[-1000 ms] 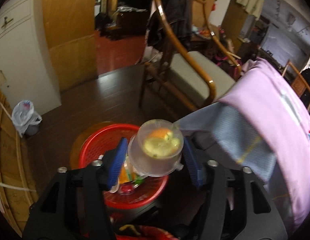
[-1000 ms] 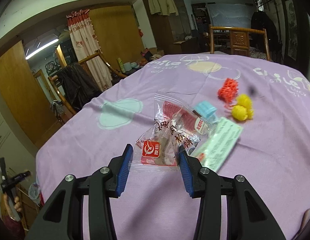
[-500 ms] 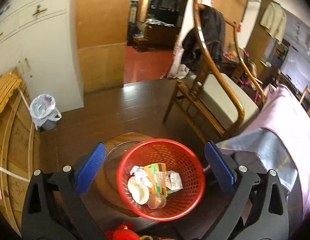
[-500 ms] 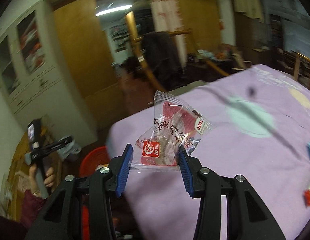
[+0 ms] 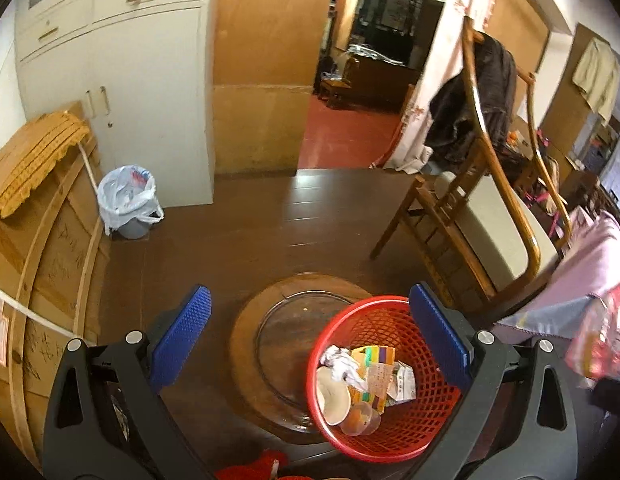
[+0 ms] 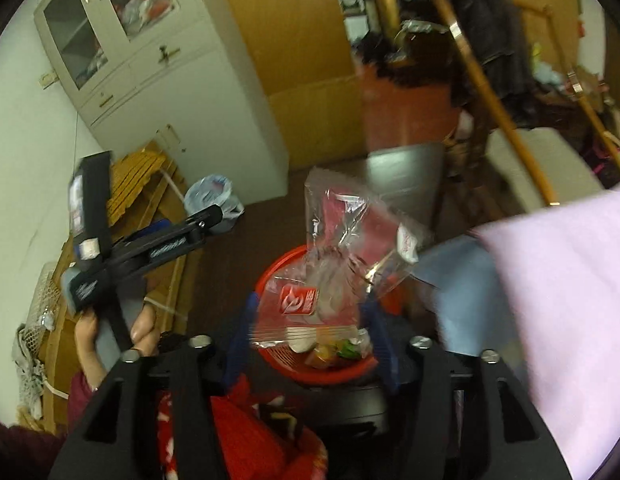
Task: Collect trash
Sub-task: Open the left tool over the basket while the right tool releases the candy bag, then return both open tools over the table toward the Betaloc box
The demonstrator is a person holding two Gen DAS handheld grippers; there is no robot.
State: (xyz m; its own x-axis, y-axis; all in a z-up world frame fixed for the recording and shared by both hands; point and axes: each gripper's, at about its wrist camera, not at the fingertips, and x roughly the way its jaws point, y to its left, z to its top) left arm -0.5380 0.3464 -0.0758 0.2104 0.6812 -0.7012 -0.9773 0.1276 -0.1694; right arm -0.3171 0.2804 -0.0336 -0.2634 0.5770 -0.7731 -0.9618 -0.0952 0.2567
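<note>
Cabinet (image 5: 113, 92), white, fills the far left wall; tan door panel beside it. Dark wood floor (image 5: 237, 240) runs across the room. Wooden armchair (image 5: 482, 216) with a pale seat cushion stands right of centre, dark jacket (image 5: 474, 108) draped on its back. Purple tablecloth (image 6: 558, 292) hangs at the right edge, blurred in the right wrist view. Round wooden slab (image 5: 277, 348) lies on the floor, red basket (image 5: 390, 376) just beside or partly on it, can't tell which.

Small bin with white plastic liner (image 5: 127, 204) sits against the cabinet base.

Left gripper (image 5: 310, 344): jaws spread wide, nothing between the blue pads, hovering above the floor with the basket under its right finger. Also seen from the right wrist camera at left, held in the person's hand (image 6: 109, 336).

Right gripper (image 6: 310, 340): jaws closed on the lower edge of a clear snack bag (image 6: 346, 252) with red print; the bag stands up above the fingers, directly over the basket.

Basket contents: crumpled white paper (image 5: 342, 360), colourful carton (image 5: 374, 364), clear cup (image 5: 360, 422) with an orange blob inside, white lid-like disc (image 5: 334, 400).
</note>
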